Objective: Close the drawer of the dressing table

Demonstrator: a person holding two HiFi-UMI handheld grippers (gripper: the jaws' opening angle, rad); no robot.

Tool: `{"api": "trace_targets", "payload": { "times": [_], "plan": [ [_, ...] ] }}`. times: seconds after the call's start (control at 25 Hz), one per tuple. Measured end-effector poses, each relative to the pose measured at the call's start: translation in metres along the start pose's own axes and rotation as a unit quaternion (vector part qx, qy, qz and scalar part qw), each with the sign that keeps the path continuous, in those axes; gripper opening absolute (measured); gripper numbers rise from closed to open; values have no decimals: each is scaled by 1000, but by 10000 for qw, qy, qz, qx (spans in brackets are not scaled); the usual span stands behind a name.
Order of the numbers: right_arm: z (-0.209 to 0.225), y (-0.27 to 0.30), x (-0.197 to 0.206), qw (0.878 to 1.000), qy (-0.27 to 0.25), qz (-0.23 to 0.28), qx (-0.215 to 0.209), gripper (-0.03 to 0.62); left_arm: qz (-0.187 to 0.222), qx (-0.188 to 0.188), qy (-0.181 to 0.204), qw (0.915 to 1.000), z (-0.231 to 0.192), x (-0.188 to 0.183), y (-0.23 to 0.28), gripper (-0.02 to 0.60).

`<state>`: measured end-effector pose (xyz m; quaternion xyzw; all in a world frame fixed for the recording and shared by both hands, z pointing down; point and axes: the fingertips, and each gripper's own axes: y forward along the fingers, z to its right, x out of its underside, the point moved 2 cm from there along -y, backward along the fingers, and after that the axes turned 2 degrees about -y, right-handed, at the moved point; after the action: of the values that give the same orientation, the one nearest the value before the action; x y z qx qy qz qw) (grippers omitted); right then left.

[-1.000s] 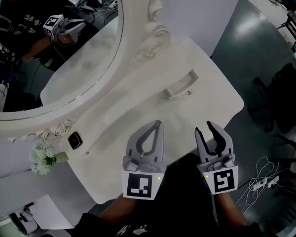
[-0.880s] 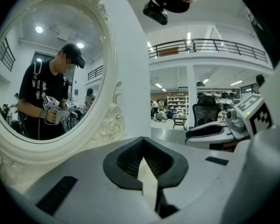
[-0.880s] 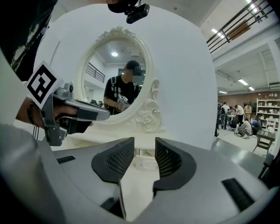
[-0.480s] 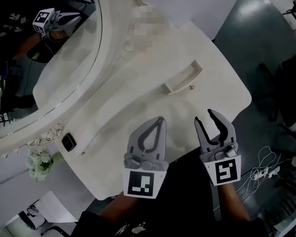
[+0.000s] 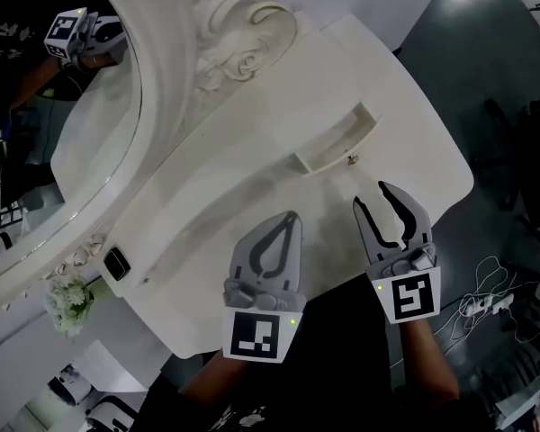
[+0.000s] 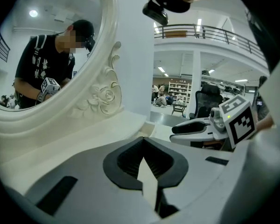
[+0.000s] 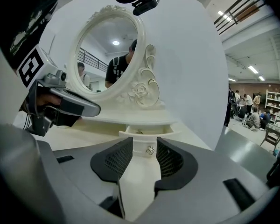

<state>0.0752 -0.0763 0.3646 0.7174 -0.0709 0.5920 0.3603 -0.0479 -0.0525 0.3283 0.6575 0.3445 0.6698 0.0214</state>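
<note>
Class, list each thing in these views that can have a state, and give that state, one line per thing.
Drawer: pulled open.
Left gripper: jaws shut, empty.
Right gripper: jaws open, have just been opening, nothing between them.

Standing pulled out at the back of the white dressing table (image 5: 252,196): small cream drawer (image 5: 335,144), showing 1 round metal knob (image 5: 349,158) on its front.

White flowers (image 5: 67,302) sit near a small black object (image 5: 115,263).
</note>
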Motion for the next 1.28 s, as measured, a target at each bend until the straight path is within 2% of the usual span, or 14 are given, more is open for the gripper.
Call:
{"api": "trace_targets", "payload": {
  "times": [0.28,0.64,0.8,0.92,1.04,1.28],
  "plan": [
    [5,28,20,9995,91,-208,-230,137,-247,24,-197,9995,-3,11,18,2],
    [6,57,35,9979,151,-389,-504,146,-614,160,-263,9976,2,29,34,2],
    [7,65,36,9974,147,-400,-575,146,-705,336,-659,9948,5,34,41,2],
    [9,67,36,9977,134,-407,-520,136,-731,393,-719,9940,7,36,44,2],
    [13,67,36,9981,200,-435,-386,94,-841,387,-770,9927,9,40,46,2],
    [14,67,36,9980,209,-492,-347,92,-960,254,-754,9922,6,47,46,2]
  ]
}}
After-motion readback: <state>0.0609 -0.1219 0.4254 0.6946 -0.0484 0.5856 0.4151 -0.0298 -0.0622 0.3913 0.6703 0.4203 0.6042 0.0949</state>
